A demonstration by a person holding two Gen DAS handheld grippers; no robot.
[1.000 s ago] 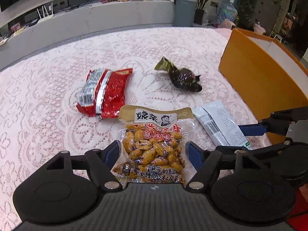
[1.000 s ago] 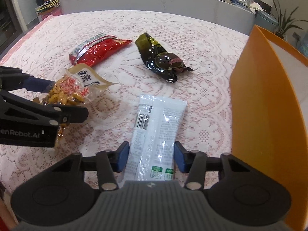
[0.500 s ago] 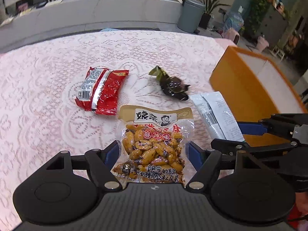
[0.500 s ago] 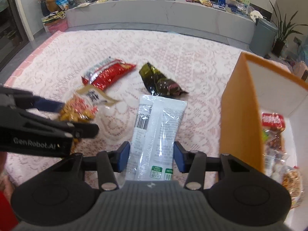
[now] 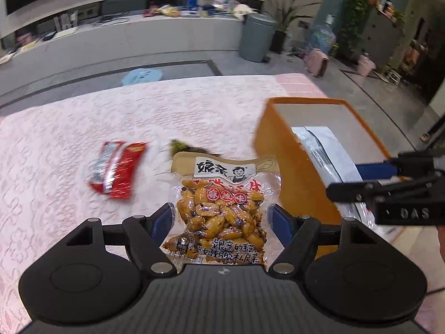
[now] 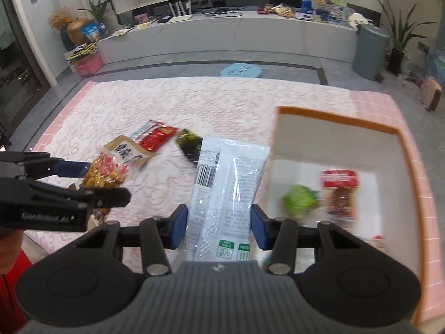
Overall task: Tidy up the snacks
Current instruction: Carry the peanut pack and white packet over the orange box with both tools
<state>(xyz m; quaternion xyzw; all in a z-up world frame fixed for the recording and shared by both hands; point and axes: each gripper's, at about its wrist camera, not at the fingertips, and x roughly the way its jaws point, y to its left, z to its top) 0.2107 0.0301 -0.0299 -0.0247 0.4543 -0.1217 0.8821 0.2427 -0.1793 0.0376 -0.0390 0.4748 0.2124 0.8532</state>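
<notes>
Now each hand-held gripper clamps a snack: left holds the peanut pack, right the white packet, beside the orange box.

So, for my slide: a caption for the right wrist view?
Right gripper holds a white packet beside the orange box.

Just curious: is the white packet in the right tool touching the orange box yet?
Cannot tell. In the right wrist view the white packet overlaps the orange box wall, but no contact or gap shows plainly.
</notes>
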